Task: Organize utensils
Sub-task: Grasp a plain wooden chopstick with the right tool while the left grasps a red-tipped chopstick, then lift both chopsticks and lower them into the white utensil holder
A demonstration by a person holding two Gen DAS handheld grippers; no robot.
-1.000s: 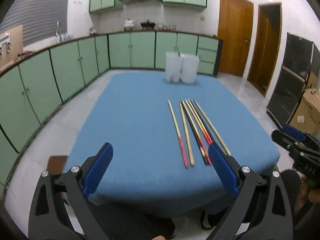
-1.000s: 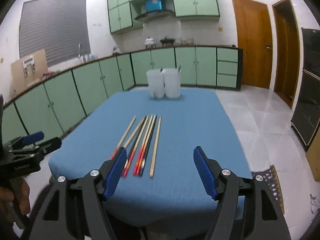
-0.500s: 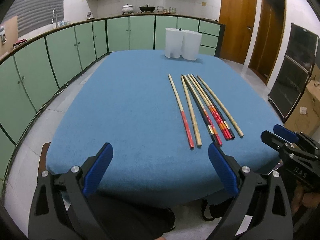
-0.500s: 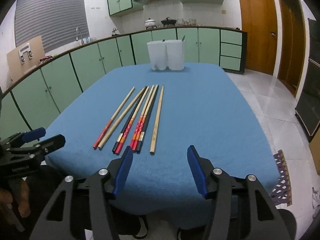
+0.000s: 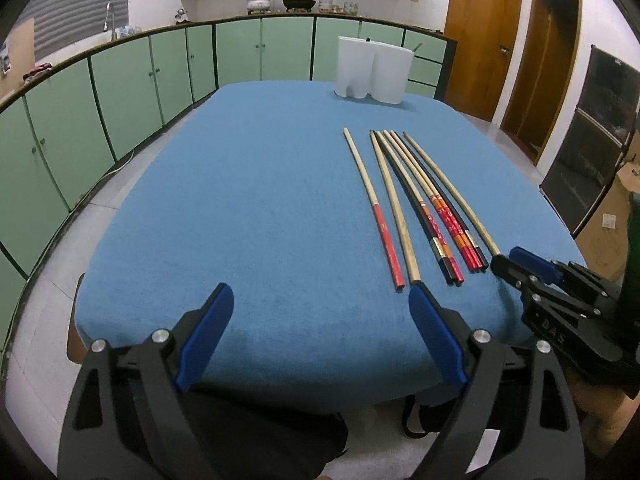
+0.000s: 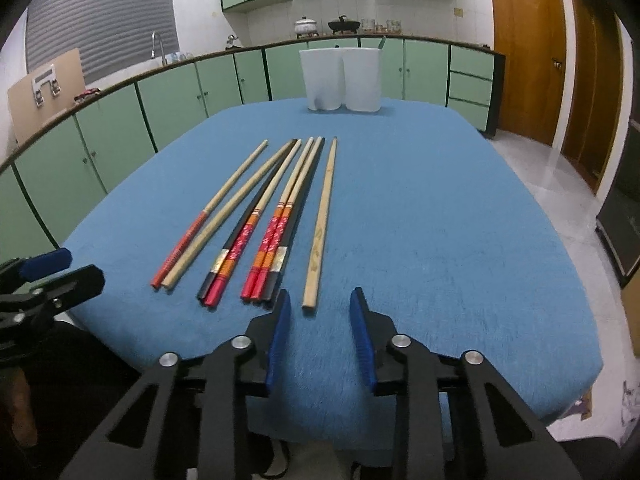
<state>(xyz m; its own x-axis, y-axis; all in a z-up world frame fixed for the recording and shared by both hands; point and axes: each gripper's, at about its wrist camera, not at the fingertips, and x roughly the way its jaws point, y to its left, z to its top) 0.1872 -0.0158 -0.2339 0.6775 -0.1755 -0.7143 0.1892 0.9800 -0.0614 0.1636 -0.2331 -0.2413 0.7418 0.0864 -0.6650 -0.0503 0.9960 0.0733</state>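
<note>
At six o'clock over the blue cloth table [image 6: 440, 240] the right gripper [image 6: 318, 312] is closing, nothing between its jaws; the left gripper [image 5: 320, 304], at nine o'clock, is narrowing but wide apart, empty. Wooden and red-black lacquered chopsticks [image 6: 276, 220] lie just ahead; twin white plastic holders [image 6: 342, 80] stand at twelve

surface [image 6: 440, 240]: plain blue cloth
chopsticks [image 6: 276, 220]: mix of pale wood, black, and red with orange bands and a light speckly pattern
plain chopstick [image 6: 320, 236]: bare tan wood, faint dark marks
holder [image 6: 340, 80]: white
cabinets [image 6: 120, 128]: mint green, dark trim
doors [image 6: 524, 52]: brown wood
right gripper [image 6: 318, 300]: black frame, blue pads
</note>
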